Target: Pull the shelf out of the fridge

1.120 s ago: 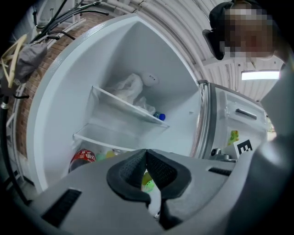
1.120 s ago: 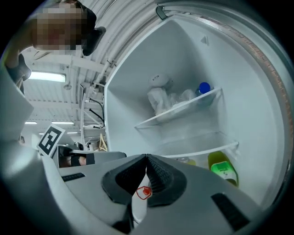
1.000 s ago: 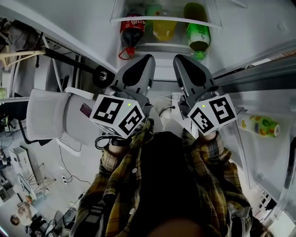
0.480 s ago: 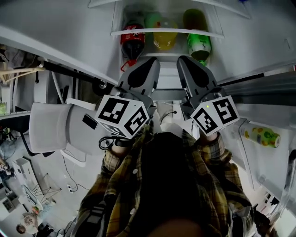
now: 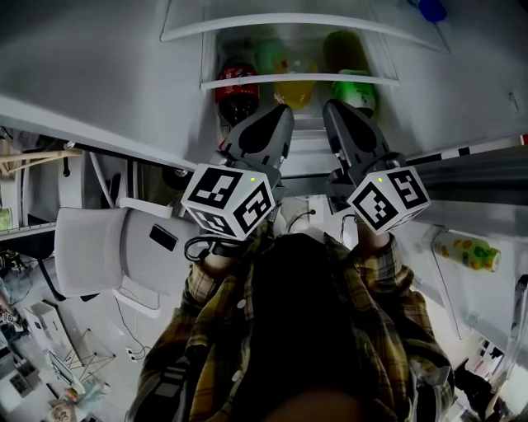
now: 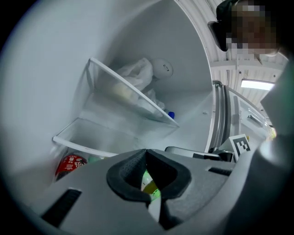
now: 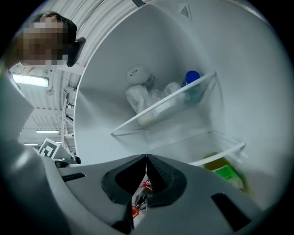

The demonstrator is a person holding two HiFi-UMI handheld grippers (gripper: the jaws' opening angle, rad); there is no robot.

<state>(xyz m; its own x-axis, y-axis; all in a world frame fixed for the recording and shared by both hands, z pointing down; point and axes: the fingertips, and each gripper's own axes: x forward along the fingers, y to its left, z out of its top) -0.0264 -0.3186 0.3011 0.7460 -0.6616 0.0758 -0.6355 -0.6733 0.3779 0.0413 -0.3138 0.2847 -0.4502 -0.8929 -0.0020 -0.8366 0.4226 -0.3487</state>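
Note:
The open fridge shows a glass shelf with a white front rail (image 5: 301,80); a second glass shelf (image 5: 297,20) sits above it. Under the lower shelf stand a red cola bottle (image 5: 238,97), a yellow bottle (image 5: 294,92) and a green bottle (image 5: 356,89). My left gripper (image 5: 279,113) and right gripper (image 5: 336,109) point side by side into the fridge, just below that rail, both shut with nothing between the pads. In the left gripper view the shut gripper (image 6: 146,152) faces the lower shelf (image 6: 82,144). In the right gripper view the shut gripper (image 7: 146,157) sits below the same shelf (image 7: 220,153).
Plastic bags (image 6: 135,75) and a blue-capped bottle (image 7: 192,78) rest on the upper shelf. The fridge door at the right holds a yellow-green bottle (image 5: 466,251). A white chair (image 5: 99,247) stands at the left. The fridge's side walls close in on both grippers.
Both grippers have moved up and forward, closer to the lower shelf's front rail. More of the upper shelf has come into the head view. The jaws stay shut.

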